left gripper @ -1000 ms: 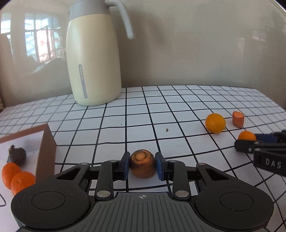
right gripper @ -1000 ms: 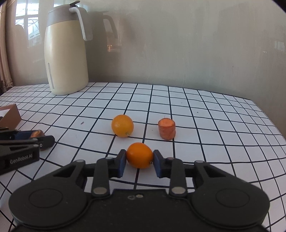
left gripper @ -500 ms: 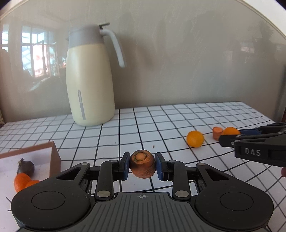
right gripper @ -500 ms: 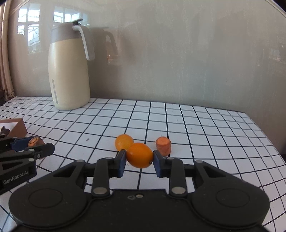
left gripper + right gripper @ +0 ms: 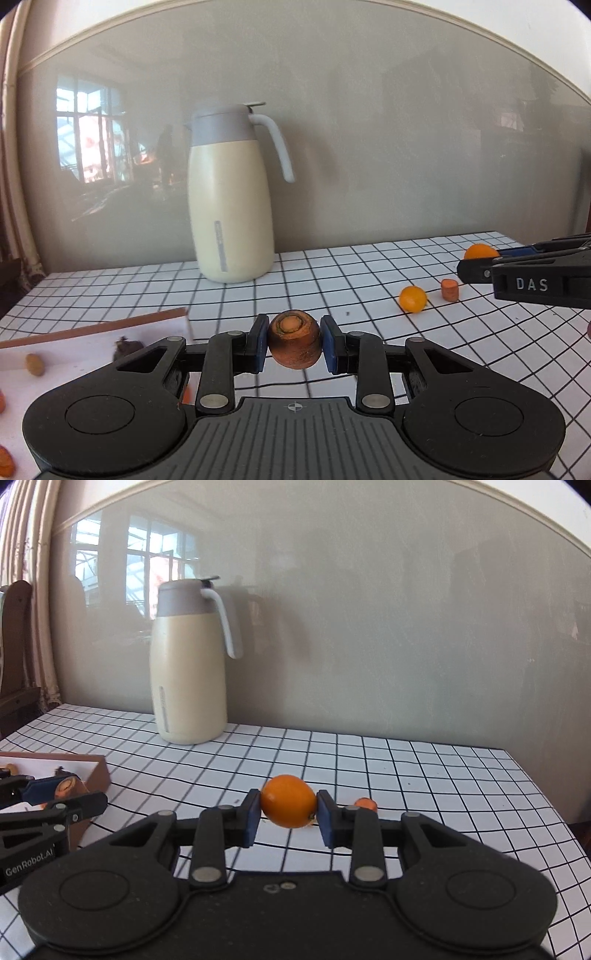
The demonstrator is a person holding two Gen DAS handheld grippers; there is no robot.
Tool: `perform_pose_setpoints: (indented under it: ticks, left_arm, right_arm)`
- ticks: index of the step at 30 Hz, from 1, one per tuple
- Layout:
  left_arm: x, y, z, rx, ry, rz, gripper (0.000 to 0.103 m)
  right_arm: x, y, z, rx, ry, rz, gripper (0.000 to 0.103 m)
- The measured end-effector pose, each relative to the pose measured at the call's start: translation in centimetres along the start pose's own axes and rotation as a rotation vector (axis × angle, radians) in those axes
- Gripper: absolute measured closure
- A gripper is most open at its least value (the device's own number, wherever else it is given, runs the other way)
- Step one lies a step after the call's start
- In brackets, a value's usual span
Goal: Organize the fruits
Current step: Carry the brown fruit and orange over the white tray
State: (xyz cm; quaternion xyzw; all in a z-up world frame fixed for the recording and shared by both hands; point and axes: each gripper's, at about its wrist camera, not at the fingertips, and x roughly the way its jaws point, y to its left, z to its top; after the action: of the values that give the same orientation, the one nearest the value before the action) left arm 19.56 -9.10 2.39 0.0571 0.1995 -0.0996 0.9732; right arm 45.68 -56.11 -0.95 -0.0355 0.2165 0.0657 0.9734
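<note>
Glossy grey wall panelling fills the background, curving under the fisheye lens and mirroring a bright multi-pane window and dim room shapes on its left part; a patterned curtain hangs at the far left edge. Below it spreads the desk (image 5: 369, 280), covered in a white cloth with a black grid, its far right corner visible in the right wrist view. A tall cream thermos jug (image 5: 229, 199) with a grey lid and a pale curved handle stands upright near the wall, casting a soft shadow on the panel behind it.

At the desk's left side sits a brown-walled box (image 5: 98, 771) with a white floor; inside lie a dark shrivelled piece, a small yellowish piece and some orange bits at the frame edge, all partly blurred.

Both tongs are raised above the cloth. The left tongs (image 5: 294, 341) pinch a brown-skinned carrot stub (image 5: 294, 343), its cut orange end facing the camera, close to the box's near corner. The right tongs (image 5: 288, 808) pinch an orange kumquat (image 5: 288, 805) by its two ends.

Left lying on the cloth, well to the right, are a loose kumquat (image 5: 413, 299) and just beside it a small carrot chunk (image 5: 449, 290) standing on its cut face.
</note>
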Motion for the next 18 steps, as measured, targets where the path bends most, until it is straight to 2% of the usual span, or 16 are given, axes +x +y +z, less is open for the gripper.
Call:
perform_pose_setpoints:
  ticks: [18]
  left_arm:
    - [-7.1,8.9,-2.7,-0.068,-0.034,0.150,0.073]
  right_arm:
    - [-3.2,10.2,0.0,-0.127,-0.037,0.165,0.079]
